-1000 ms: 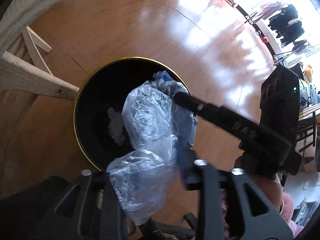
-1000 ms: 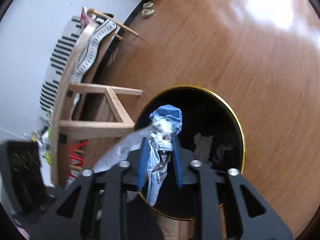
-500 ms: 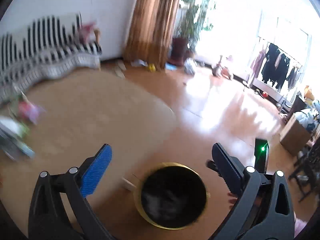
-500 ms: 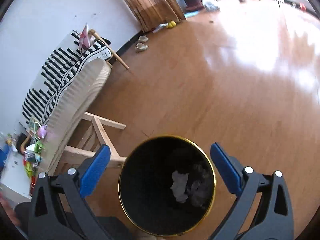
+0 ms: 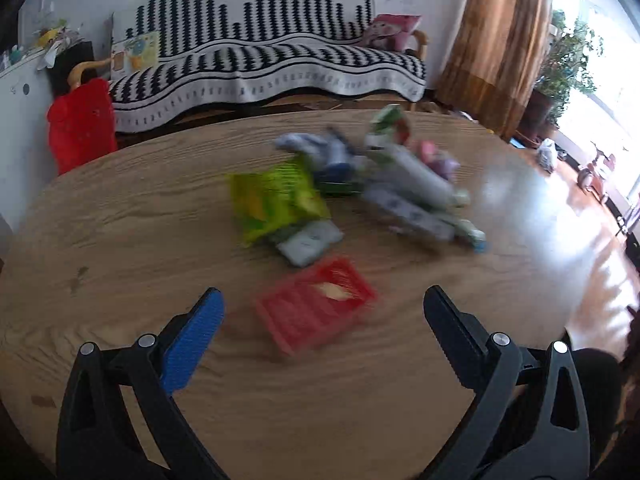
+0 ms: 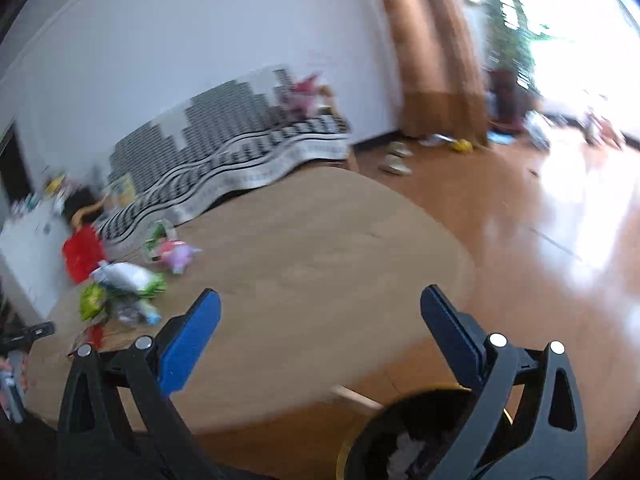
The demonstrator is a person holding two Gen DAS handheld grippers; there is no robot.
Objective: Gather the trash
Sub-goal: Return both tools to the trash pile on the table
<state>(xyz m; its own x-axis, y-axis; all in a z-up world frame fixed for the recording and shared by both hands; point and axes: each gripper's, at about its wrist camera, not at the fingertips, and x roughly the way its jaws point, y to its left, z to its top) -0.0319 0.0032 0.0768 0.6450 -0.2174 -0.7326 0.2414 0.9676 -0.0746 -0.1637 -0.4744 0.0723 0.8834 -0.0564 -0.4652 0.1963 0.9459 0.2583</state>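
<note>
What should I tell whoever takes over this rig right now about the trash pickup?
Left tool: open, empty, above the table, facing the pile of trash.
Right tool: open, empty, out past the table's edge, with the bin just below it.
Trash on the table: red packet closest to the left tool, green bag behind it, then a blurred heap of wrappers.
Done: some crumpled trash already lies in the bin.
Left: every packet on the table. The red packet looks like the easiest next pick.
</note>
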